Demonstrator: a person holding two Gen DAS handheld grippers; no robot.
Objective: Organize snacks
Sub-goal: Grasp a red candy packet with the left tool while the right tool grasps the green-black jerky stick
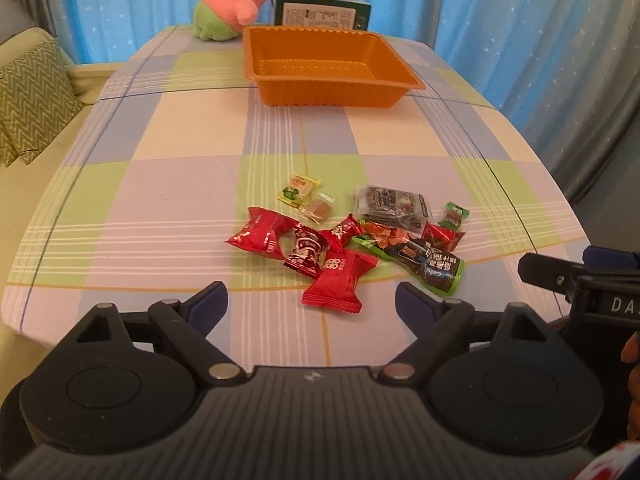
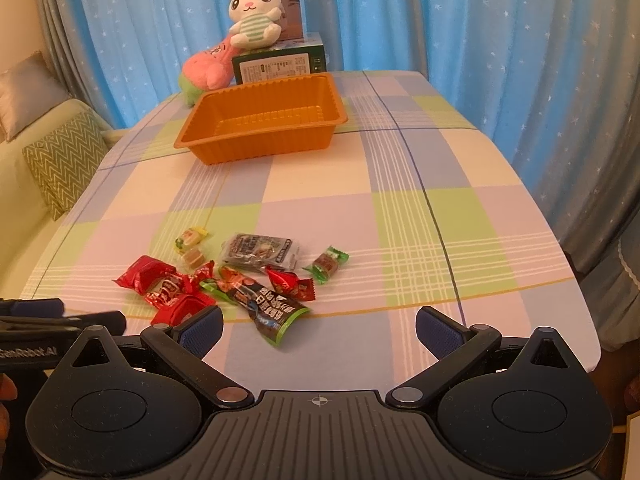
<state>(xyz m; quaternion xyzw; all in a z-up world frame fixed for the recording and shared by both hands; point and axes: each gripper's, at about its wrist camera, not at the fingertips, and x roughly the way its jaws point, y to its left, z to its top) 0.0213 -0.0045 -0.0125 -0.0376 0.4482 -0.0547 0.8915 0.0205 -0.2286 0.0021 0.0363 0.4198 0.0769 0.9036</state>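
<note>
Several wrapped snacks lie in a loose pile on the checked tablecloth: red packets point(image 1: 334, 280) point(image 2: 146, 274), a long green-and-black packet point(image 1: 424, 260) point(image 2: 268, 308), a grey foil packet point(image 1: 390, 206) point(image 2: 260, 252), and small candies point(image 1: 300, 192) point(image 2: 328, 266). An empty orange tray point(image 1: 328, 68) point(image 2: 264, 120) stands farther back. My left gripper point(image 1: 312, 304) is open and empty just short of the pile. My right gripper point(image 2: 320, 328) is open and empty, to the right of the pile's near end.
A pink plush point(image 1: 232, 4) point(image 2: 208, 68), a white rabbit plush point(image 2: 252, 16) and a green box point(image 1: 322, 12) point(image 2: 280, 64) stand at the table's far edge. A sofa with a zigzag cushion point(image 1: 28, 96) point(image 2: 64, 156) is on the left. Blue curtains hang behind.
</note>
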